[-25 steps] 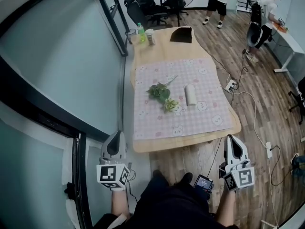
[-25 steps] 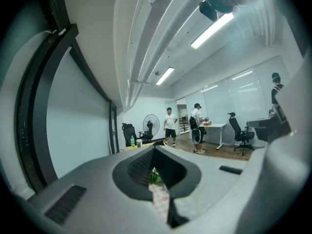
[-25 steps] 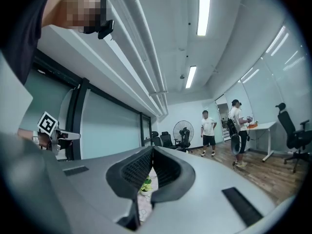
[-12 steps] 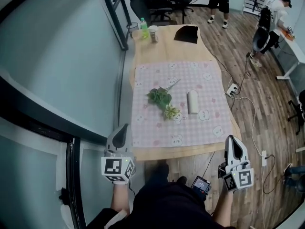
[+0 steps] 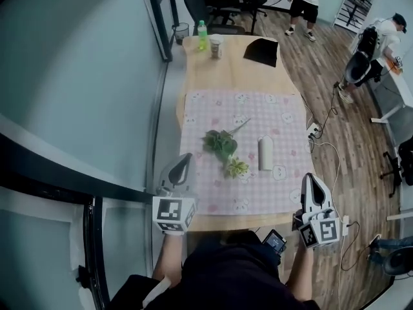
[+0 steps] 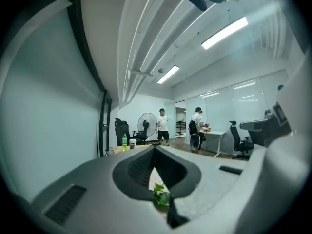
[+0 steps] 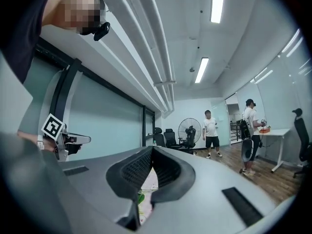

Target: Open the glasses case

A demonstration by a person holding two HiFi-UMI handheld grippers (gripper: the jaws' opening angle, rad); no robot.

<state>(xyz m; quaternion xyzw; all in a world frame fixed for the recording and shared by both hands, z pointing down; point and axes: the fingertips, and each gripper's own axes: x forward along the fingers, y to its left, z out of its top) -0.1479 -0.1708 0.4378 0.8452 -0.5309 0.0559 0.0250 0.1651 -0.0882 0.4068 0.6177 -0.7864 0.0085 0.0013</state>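
The glasses case, a white rounded case, lies lengthwise on the pink checked cloth that covers the near half of the wooden table. In the head view it is at about 3 o'clock from the left gripper and at about 10 o'clock from the right gripper, well apart from both. The left gripper hangs over the cloth's near left corner; the right one hangs just off the table's near right corner. Each gripper's jaws are closed tip to tip with nothing held between them.

A leafy green sprig and a smaller pale one lie at 9 o'clock of the case, between it and the left gripper.

Only the head view shows the case. The left gripper view gives just a sliver of cloth and green leaves through the gap behind its closed tips, plus a standing fan and people far across the room. The right gripper view shows the left gripper's marker cube at 9 o'clock.
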